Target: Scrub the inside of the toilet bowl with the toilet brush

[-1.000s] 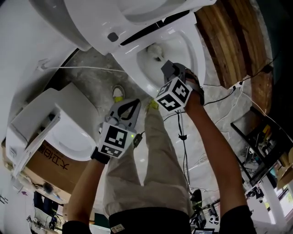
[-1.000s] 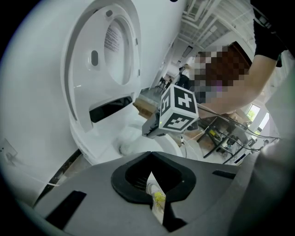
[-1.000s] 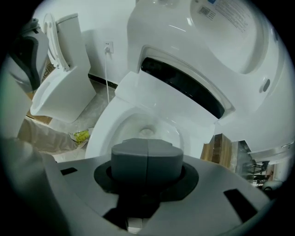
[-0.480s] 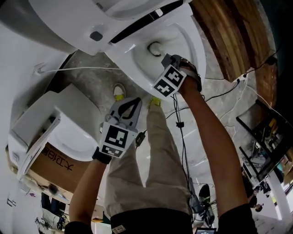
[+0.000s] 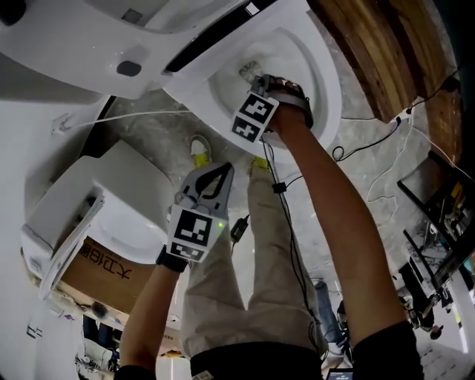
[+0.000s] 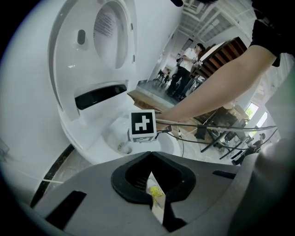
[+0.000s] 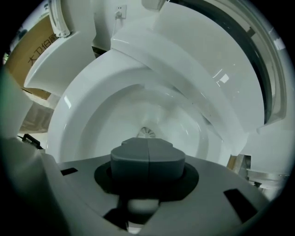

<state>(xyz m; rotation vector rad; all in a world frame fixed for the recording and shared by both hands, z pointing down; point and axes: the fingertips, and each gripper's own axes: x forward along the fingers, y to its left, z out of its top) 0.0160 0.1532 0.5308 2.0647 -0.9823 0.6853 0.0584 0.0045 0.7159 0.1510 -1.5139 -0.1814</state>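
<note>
Down in the toilet bowl (image 5: 325,85), the toilet brush (image 5: 249,70) is being gripped by the right gripper (image 5: 263,83), with the seat and lid (image 5: 185,22) being propped up behind.

In the right gripper view the jaws are being squeezed tight on the brush, so only its pale round bristle head (image 7: 146,132) is being shown past the tips, low against the white inner wall; whether it's touching can't be told. The left gripper (image 5: 224,168) is being held outside the bowl, over the trouser legs (image 5: 223,297), tips pinched together on nothing, with a yellow shoe (image 6: 156,193) being glimpsed through the gap behind them. A black cable (image 5: 279,185) is being run along the right arm, and a second white toilet (image 5: 119,215) and a cardboard box (image 5: 100,260) are being seen off to the left.
</note>
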